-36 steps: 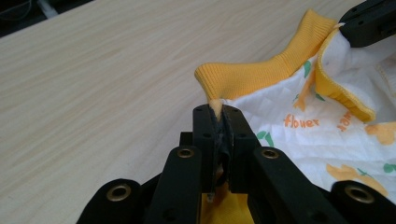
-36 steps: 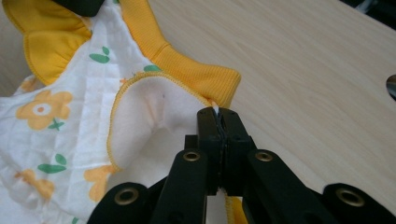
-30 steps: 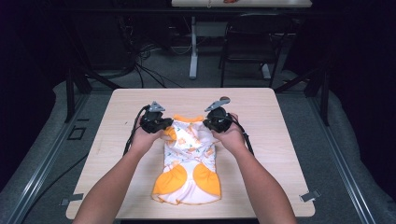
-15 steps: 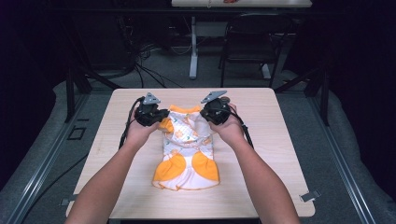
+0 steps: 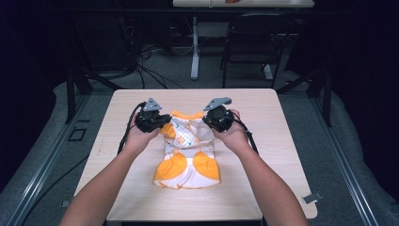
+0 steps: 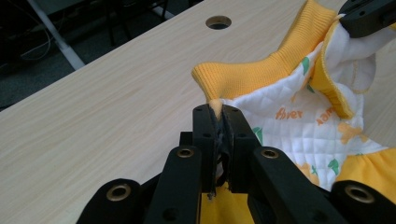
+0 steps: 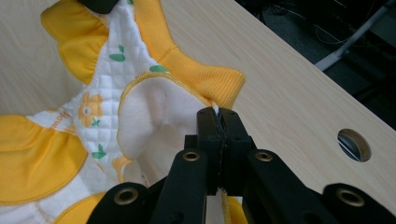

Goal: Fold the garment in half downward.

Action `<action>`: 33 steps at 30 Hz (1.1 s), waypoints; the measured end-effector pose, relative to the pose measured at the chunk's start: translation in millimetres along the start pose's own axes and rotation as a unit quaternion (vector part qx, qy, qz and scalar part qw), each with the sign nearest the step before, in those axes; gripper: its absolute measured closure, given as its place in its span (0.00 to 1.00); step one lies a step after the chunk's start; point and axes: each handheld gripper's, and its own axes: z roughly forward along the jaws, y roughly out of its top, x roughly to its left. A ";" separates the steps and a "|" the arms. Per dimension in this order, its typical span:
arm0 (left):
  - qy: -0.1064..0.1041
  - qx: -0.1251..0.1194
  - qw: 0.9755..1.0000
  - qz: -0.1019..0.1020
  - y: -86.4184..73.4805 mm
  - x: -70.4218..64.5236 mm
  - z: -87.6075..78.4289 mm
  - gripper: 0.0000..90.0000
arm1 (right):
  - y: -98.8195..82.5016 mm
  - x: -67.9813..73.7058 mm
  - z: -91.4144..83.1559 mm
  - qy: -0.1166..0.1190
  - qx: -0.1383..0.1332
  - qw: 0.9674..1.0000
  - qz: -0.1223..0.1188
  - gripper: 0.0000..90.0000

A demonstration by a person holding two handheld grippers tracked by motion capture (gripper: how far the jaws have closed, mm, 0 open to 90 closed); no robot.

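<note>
Dark room, grey floor, cables and a chair seen at 12 o'clock behind a pale wood worktop. A round cable hole is seen in the worktop in the left gripper view, and again in the right gripper view.

At 9 o'clock of the garment, the left gripper is held in the person's left hand; its jaws are clenched on the garment's orange ribbed edge, fabric pinched between them in the left gripper view.

A small orange-and-white quilted garment lies at worktop centre, its lower part flat toward 6 o'clock, its top edge lifted between the two grippers. Green leaf prints and orange lettering are seen on the white quilting. The orange neck band is stretched across the top.

At 3 o'clock of the garment, the right gripper is held in the right hand; its jaws are clamped on the garment's edge beside the ribbed band, fabric seen between them.
</note>
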 end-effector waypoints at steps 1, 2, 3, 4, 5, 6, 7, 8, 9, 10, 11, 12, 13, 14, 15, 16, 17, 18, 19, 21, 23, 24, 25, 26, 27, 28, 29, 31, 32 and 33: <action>0.000 -0.001 1.000 0.000 -1.1 -0.4 -0.3 0.95 | -1.1 1.1 -0.3 0.001 -0.004 1.000 0.002 0.98; -0.002 0.001 1.000 0.001 -2.0 -0.5 -1.0 0.95 | -1.9 2.0 -1.0 0.001 -0.003 1.000 0.002 0.98; -0.004 0.001 1.000 0.002 -3.4 -0.9 -0.9 0.95 | -2.7 2.9 -1.5 0.002 -0.002 1.000 0.000 0.98; -0.005 0.002 1.000 0.002 -4.1 -1.2 -1.0 0.95 | -3.7 3.9 -1.7 0.005 -0.003 1.000 0.000 0.98; -0.008 0.005 1.000 0.004 -5.7 -2.6 -1.4 0.95 | -5.8 6.5 -2.2 0.007 -0.001 1.000 -0.004 0.98; -0.008 0.005 1.000 0.004 -5.7 -2.6 -1.4 0.95 | -5.8 6.5 -2.2 0.007 -0.001 1.000 -0.004 0.98; -0.011 0.006 1.000 0.006 -6.2 -3.6 -1.9 0.95 | -6.5 7.4 -2.6 0.007 0.000 1.000 -0.005 0.98; -0.011 0.005 1.000 0.007 -6.4 -4.3 -2.5 0.95 | -7.1 8.4 -3.2 0.008 0.003 1.000 -0.010 0.98; -0.014 0.006 1.000 0.007 -6.6 -5.5 -3.6 0.95 | -7.7 9.4 -4.1 0.008 0.001 1.000 -0.010 0.98; -0.016 0.006 1.000 0.004 -7.0 -6.3 -4.4 0.95 | -8.7 10.1 -5.1 0.009 -0.001 1.000 -0.007 0.98; -0.016 0.005 1.000 0.003 -7.4 -6.8 -4.8 0.95 | -9.5 10.6 -5.9 0.012 0.001 1.000 -0.005 0.98; -0.017 0.006 1.000 0.004 -8.0 -7.3 -5.3 0.95 | -10.4 10.9 -5.8 0.013 -0.002 1.000 -0.004 0.98; -0.018 0.004 1.000 0.004 -8.7 -7.9 -5.3 0.95 | -11.4 11.2 -6.6 0.014 0.001 1.000 -0.005 0.98; -0.019 0.005 1.000 0.002 -9.5 -8.7 -5.8 0.95 | -12.1 11.7 -6.8 0.017 0.002 1.000 -0.004 0.98; -0.020 0.005 1.000 0.003 -10.2 -9.4 -6.3 0.95 | -13.1 12.3 -7.4 0.017 0.002 1.000 -0.003 0.98; -0.021 0.004 1.000 0.003 -11.1 -10.2 -7.0 0.95 | -14.1 12.9 -7.8 0.017 0.000 1.000 -0.004 0.98; -0.022 0.004 1.000 0.004 -11.8 -10.9 -7.7 0.95 | -14.9 13.7 -8.6 0.020 0.002 1.000 -0.005 0.98; -0.023 0.004 1.000 0.005 -12.6 -11.6 -8.3 0.95 | -16.0 14.7 -9.1 0.021 0.001 1.000 -0.006 0.98; -0.025 0.006 1.000 0.006 -13.2 -12.2 -9.0 0.95 | -17.0 16.2 -9.6 0.021 0.002 1.000 -0.004 0.98; -0.025 0.005 1.000 0.007 -13.9 -13.4 -10.1 0.95 | -17.8 18.7 -10.9 0.024 0.005 1.000 -0.010 0.98; -0.026 0.006 1.000 0.009 -14.1 -14.1 -12.3 0.95 | -17.0 22.7 -13.8 0.027 0.004 1.000 -0.015 0.98; -0.027 0.006 1.000 0.010 -14.2 -14.2 -12.8 0.95 | -17.0 22.7 -13.8 0.027 0.004 1.000 -0.015 0.98; -0.028 0.004 1.000 0.010 -15.3 -14.7 -13.9 0.95 | -16.6 22.7 -14.5 0.029 0.007 0.999 -0.020 0.98; -0.029 0.005 1.000 0.009 -16.2 -14.8 -14.6 0.95 | -16.4 24.7 -15.5 0.031 0.007 0.999 -0.023 0.98; -0.031 0.005 0.999 0.009 -17.5 -15.0 -15.2 0.95 | -16.3 25.5 -16.1 0.030 0.009 0.999 -0.026 0.98; -0.030 0.004 0.999 0.009 -19.1 -15.4 -15.8 0.95 | -16.8 27.0 -15.9 0.030 0.006 0.999 -0.023 0.98; -0.033 0.005 0.999 0.008 -20.8 -15.6 -16.3 0.95 | -17.1 27.4 -16.4 0.032 0.008 0.999 -0.026 0.98; -0.036 0.006 0.999 0.004 -24.5 -16.6 -16.9 0.95 | -19.1 28.5 -16.2 0.036 0.005 0.999 -0.021 0.98; -0.038 0.006 0.999 0.006 -26.1 -17.5 -17.1 0.95 | -21.4 29.2 -15.5 0.039 0.009 0.999 -0.021 0.98; -0.040 0.007 0.999 0.006 -27.6 -18.6 -17.4 0.95 | -23.8 30.2 -14.5 0.040 0.011 0.999 -0.020 0.98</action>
